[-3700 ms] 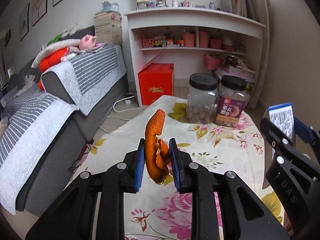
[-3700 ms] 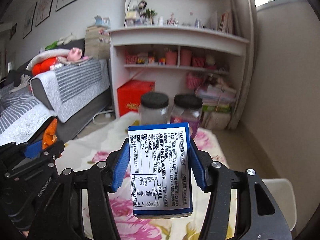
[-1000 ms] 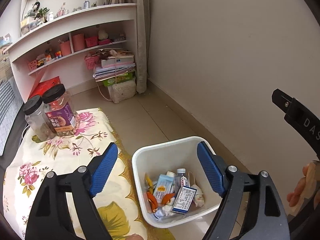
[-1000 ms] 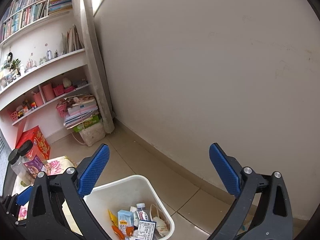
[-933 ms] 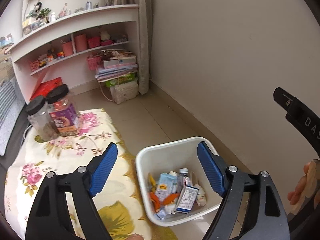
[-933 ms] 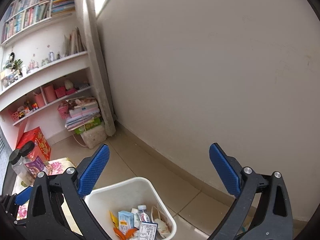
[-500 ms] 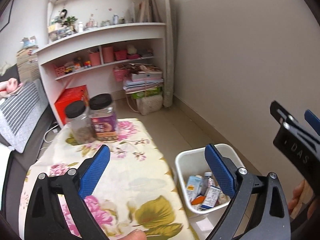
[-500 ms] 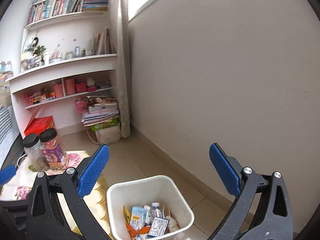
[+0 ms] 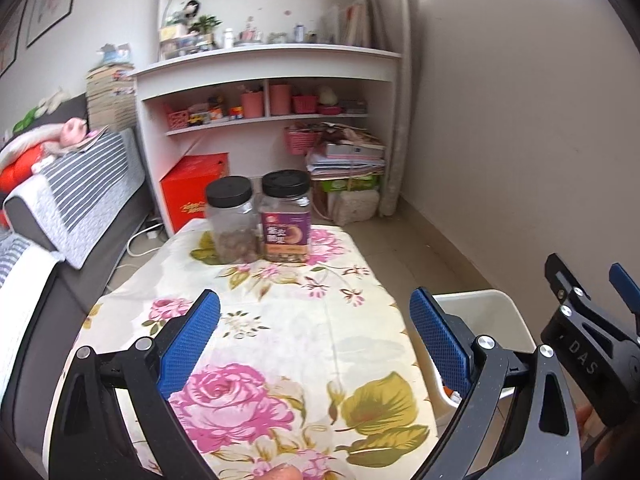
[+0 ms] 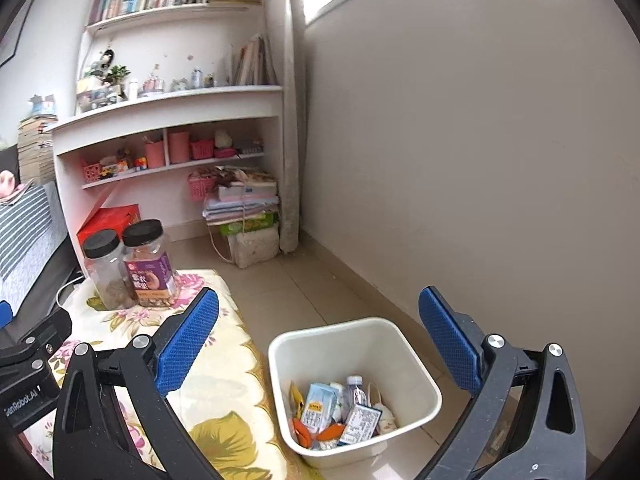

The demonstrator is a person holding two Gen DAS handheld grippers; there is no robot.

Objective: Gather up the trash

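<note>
The left gripper [image 9: 314, 336] has its blue fingers [image 9: 188, 338] wide apart with nothing between them; they have just finished spreading. Below the gap lies the flowered cloth [image 9: 276, 332] that covers the counter. The right gripper [image 10: 318, 338] also has its fingers [image 10: 186, 340] spread wide and empty.

Between and below the right gripper's fingers stands a white bin [image 10: 416, 364] on the tiled floor [image 10: 320, 280], just beside the counter's right edge. Inside it lies the collected trash: a light blue carton [image 10: 318, 400], a small clear bottle [image 10: 354, 386], a blue-edged box [image 10: 362, 422] with a printed label, orange peel [image 10: 316, 434] and a crumpled white piece at the right. In the left wrist view the same bin shows behind the right-hand finger, with only its rim and inner wall clear.

At the far end of the counter two jars with black lids stand side by side and touching: a clear jar [image 9: 232, 220] on the left, a purple-labelled jar [image 9: 286, 220] on the right. Beyond them are a red box [image 9: 194, 196] on the floor, white shelves [image 9: 264, 92] with pink pots, and a stack of papers [image 9: 346, 158]. A striped sofa [image 9: 80, 196] runs along the left.
</note>
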